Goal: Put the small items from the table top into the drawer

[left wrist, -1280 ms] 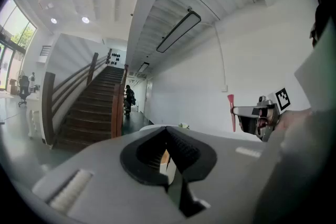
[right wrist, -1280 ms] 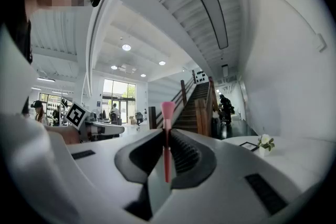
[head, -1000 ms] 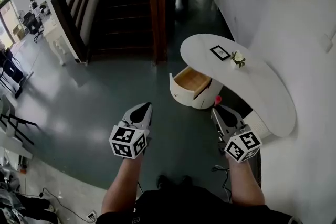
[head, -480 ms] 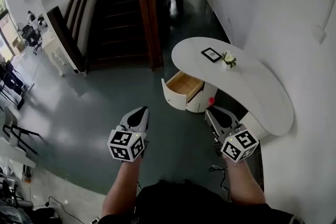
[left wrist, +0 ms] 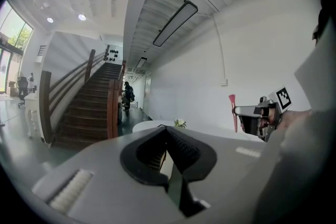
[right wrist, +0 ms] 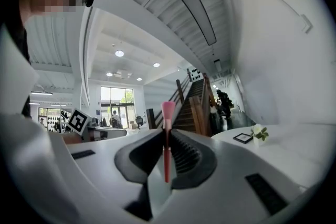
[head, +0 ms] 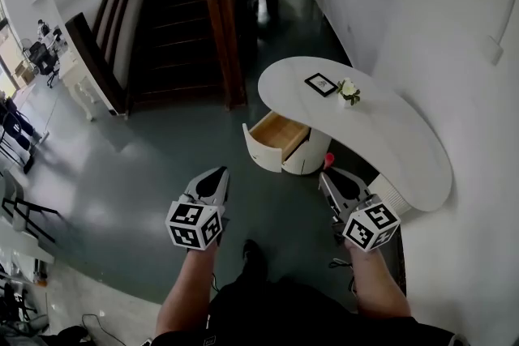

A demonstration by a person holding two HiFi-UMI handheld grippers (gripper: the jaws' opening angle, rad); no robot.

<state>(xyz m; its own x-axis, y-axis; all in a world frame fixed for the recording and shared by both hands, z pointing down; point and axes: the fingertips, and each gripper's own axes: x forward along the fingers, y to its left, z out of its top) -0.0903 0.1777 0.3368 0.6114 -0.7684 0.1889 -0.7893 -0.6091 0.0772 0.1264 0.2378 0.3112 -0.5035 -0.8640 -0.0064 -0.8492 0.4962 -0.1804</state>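
A wooden staircase (head: pixel 185 24) rises beyond the dark green floor (head: pixel 150 162).

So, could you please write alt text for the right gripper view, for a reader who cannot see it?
The right gripper has its jaws shut on a slim red stick with a flared pink tip, held upright. Beyond, at right, a white curved table carries a small black picture frame and a white flower; a dark wooden staircase rises behind.
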